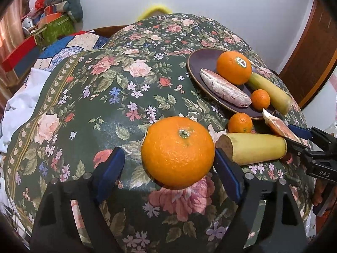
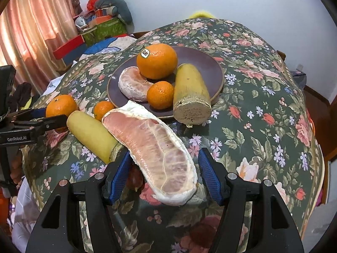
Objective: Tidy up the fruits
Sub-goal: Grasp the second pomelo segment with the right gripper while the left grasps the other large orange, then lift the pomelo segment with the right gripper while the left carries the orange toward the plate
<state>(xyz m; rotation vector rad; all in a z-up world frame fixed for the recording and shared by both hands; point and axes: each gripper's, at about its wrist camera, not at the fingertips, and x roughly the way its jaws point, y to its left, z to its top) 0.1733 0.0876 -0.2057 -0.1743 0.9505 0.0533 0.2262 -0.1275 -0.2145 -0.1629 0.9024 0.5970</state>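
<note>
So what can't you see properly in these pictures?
- Left wrist view: the underside of the big orange, so whether it rests on the tablecloth.
- Right wrist view: a reddish thing under the pomelo slice, mostly hidden.
- Left wrist view: yellow object behind the table's far edge.

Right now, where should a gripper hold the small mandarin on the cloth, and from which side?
Grip the small mandarin across its round middle, coming from above. The plate rim lies close behind it and the cut yellow stalk close in front, so a level approach is blocked; only the top looks free.
</note>
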